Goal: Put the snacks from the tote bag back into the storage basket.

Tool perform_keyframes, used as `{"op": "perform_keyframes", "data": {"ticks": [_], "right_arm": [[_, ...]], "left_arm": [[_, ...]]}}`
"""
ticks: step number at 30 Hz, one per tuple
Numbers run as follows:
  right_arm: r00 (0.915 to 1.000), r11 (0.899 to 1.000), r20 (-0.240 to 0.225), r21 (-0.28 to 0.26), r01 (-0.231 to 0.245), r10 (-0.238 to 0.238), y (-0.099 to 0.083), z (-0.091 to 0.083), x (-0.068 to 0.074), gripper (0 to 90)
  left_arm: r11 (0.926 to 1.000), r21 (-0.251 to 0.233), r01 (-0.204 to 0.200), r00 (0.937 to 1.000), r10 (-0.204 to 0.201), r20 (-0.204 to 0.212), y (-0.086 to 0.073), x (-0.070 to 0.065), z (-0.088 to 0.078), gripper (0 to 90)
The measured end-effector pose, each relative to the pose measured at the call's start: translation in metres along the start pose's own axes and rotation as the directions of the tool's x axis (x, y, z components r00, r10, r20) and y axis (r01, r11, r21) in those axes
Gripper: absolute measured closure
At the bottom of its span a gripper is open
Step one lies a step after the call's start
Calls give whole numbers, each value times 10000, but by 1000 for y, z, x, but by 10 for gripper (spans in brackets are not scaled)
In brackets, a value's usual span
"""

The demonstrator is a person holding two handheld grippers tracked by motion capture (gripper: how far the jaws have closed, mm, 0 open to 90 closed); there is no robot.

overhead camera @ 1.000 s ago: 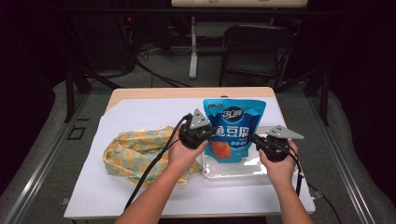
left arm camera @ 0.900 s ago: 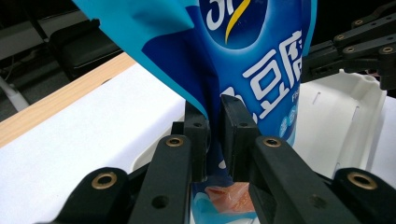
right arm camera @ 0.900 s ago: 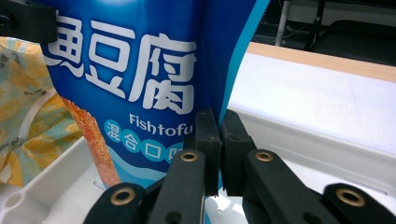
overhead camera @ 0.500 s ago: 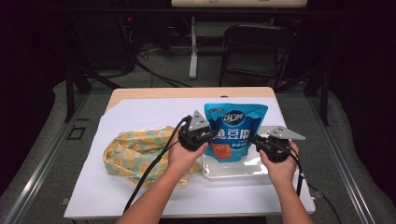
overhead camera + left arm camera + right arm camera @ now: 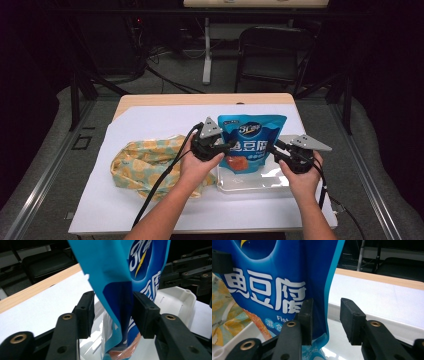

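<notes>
A blue snack pouch [image 5: 252, 137] stands upright in a shallow white tray [image 5: 260, 182]. My left gripper [image 5: 227, 146] is at its left edge and my right gripper [image 5: 274, 148] at its right edge. In the left gripper view the pouch [image 5: 110, 270] hangs between the spread jaws of the left gripper [image 5: 113, 312], close to the right pad, with a gap on the left. In the right gripper view the pouch's edge [image 5: 274, 270] lies by the left pad of the right gripper [image 5: 327, 315], well apart from the right pad. Both pairs of jaws have just been opening.
A yellow patterned cloth [image 5: 145, 162] lies crumpled left of the tray on a white sheet [image 5: 150, 125] covering the wooden table [image 5: 200, 99]. A black chair [image 5: 272, 50] and cables stand beyond the table's far edge.
The pouch's top sits a little lower than a second ago, settled into the tray. Both hands have kept their places at its sides.
</notes>
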State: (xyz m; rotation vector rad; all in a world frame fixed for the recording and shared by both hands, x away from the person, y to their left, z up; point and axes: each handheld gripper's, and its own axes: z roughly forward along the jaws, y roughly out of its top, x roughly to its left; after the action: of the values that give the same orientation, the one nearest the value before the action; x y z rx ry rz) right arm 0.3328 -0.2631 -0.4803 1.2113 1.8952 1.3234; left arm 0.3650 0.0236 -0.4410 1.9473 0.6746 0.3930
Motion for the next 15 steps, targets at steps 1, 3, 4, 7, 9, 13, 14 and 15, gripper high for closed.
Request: {"op": "perform_keyframes", "data": {"ticks": [1, 3, 4, 7, 9, 13, 14, 15], "right_arm": [[10000, 10000, -3, -10, 17, -17, 0, 0, 0, 622], [10000, 10000, 30, -40, 26, -26, 1, 0, 1, 621], [10000, 10000, 24, -48, 19, -19, 1, 0, 1, 622], [10000, 10000, 10, -39, 14, -14, 1, -1, 1, 622], [10000, 10000, -20, -15, 2, -2, 2, -2, 1, 625], [10000, 9999, -35, -93, 70, -71, 5, -5, 2, 631], [10000, 9999, -69, -100, 54, -54, 5, -5, 2, 631], [10000, 10000, -48, -55, 70, -71, 6, -6, 3, 632]], "left_arm": [[10000, 14, 19, 10000, -19, 6, 0, 0, 0, 523], [10000, 20, 8, 10000, -8, -11, 0, 0, -1, 511], [10000, 16, 2, 10000, -2, -13, 0, 1, -1, 506], [10000, -32, 38, 10000, -39, -19, 1, 1, -2, 497], [9999, -50, 97, 9999, -97, -36, 1, 1, -3, 495], [9999, -77, 108, 9999, -108, -36, 2, 1, -4, 495], [9999, -76, 120, 9999, -120, -35, 2, 1, -5, 495], [9999, -89, 80, 10000, -81, -44, 2, 1, -6, 495]]}}
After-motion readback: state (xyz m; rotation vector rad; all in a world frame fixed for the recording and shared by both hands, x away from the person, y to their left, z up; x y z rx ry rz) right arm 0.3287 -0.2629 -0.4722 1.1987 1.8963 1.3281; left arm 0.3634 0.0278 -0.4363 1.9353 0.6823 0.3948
